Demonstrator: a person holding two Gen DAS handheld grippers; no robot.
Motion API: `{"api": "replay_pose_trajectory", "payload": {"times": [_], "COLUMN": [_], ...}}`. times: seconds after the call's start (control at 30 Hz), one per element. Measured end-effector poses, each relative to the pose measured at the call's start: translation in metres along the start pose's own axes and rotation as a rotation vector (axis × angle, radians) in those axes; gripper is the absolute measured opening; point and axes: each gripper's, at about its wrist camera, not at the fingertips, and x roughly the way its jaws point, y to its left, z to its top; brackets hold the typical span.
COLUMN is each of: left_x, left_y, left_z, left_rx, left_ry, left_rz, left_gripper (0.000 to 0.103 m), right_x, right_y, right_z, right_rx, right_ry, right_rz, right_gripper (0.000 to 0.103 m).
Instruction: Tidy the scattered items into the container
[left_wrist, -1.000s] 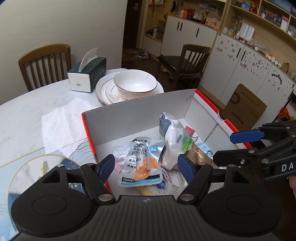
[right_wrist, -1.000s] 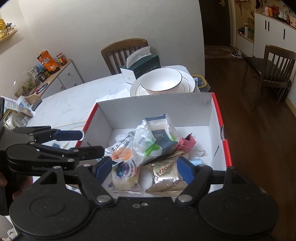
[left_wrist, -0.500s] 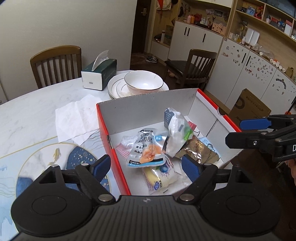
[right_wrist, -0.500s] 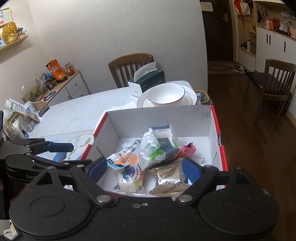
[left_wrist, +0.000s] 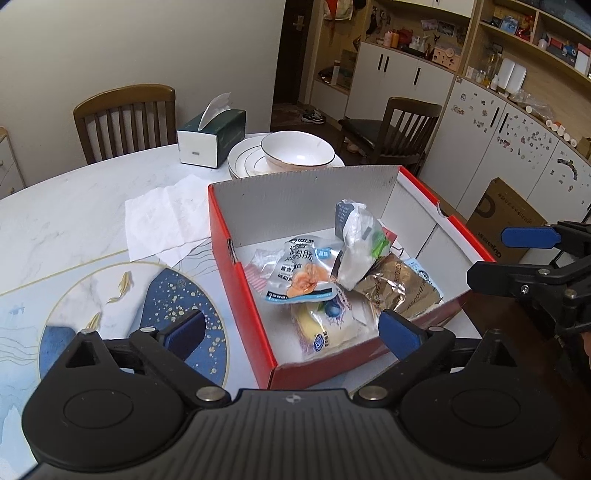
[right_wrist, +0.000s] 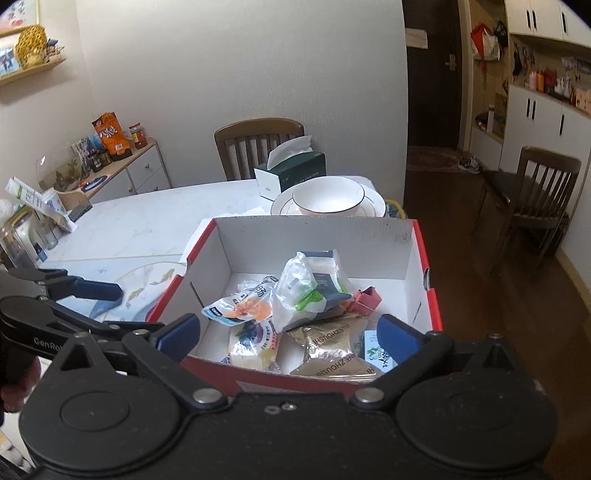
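Both of your grippers have drawn back and risen since one second ago, so the whole red cardboard box (left_wrist: 242, 295) now sits in view on the marble table (left_wrist: 74, 210). Your left gripper (left_wrist: 291, 332) hovers at the near left corner of the box, fingers spread wide and holding nothing. Your right gripper (right_wrist: 288, 332) hovers over the near wall, likewise spread and empty.

Inside the box lie the chicken-breast pouch (left_wrist: 304, 271), a clear plastic bag (left_wrist: 356, 247) leaning on it, a gold foil packet (left_wrist: 400, 290), a yellow snack packet (left_wrist: 325, 328), a pink binder clip (right_wrist: 365, 300) and a small green-print sachet (right_wrist: 378, 354).

Outside the box, a crumpled tissue (left_wrist: 164, 218) lies on the table just beside its left wall. Behind it stand a tissue box (left_wrist: 210, 138) and a white bowl (left_wrist: 297, 151) on stacked plates.
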Motion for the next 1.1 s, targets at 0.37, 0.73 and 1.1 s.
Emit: {"api": "replay_pose_trajectory", "payload": {"times": [0.37,0.73,1.1], "left_x": [-0.007,-0.006,-0.007], "left_y": [0.0,-0.004,-0.01], "left_z": [-0.009,-0.011,-0.013], "left_rx": [-0.006,0.003,0.028], "left_ry": [0.0,0.002,0.005], "left_rz": [-0.016,-0.04,-0.04], "left_gripper": [0.101,0.101,0.101], "right_x": [-0.005,-0.007,-0.007], "right_y": [0.007,0.011,0.01], "right_z": [-0.011,-0.015,-0.019], "right_rx": [0.02,0.028,0.048], "right_ry": [-0.005,0.003,0.013], "right_rz": [-0.004,-0.001,0.005], "right_gripper": [0.102,0.102,0.102]}}
